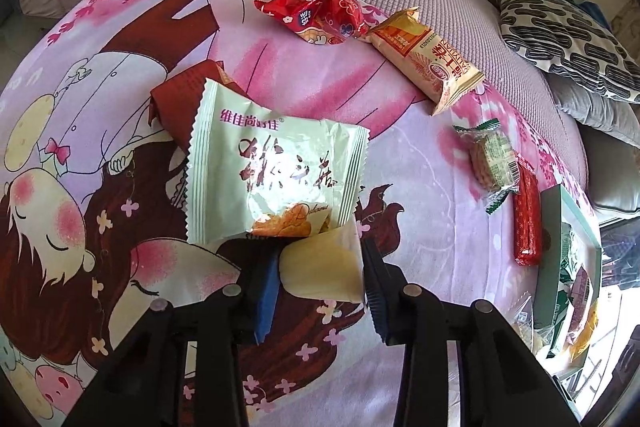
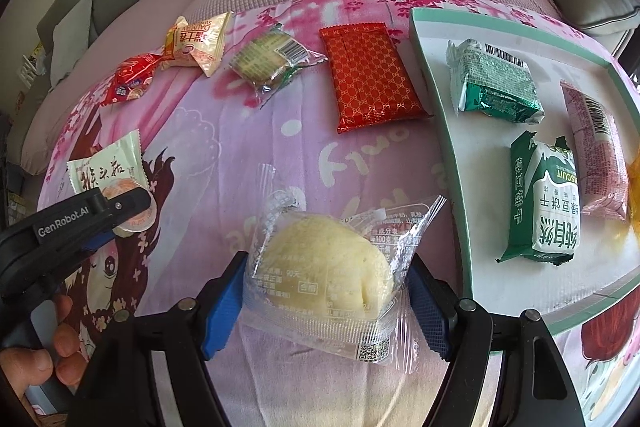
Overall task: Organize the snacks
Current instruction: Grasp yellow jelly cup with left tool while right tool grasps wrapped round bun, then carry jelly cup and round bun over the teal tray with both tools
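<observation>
Looks like mid-sort: snacks are going from the cartoon blanket (image 2: 248,131) into the mint-rimmed tray (image 2: 440,131) on the right of the right-wrist view.

The right gripper (image 2: 326,301) has its pads pressed on both sides of the clear-bagged bun (image 2: 324,267) at bottom centre; I'd guess it needs lifting over the rim next.

The left gripper (image 1: 320,285) looks closed onto the bottom edge of the pale green packet (image 1: 276,167), mid-frame in its own view.

Count: three packs clearly in the tray, maybe a yellow fourth at the edge. Four loose ones along the top: a small red pack, a yellow one, a clear biscuit pack and a flat red pouch.
</observation>
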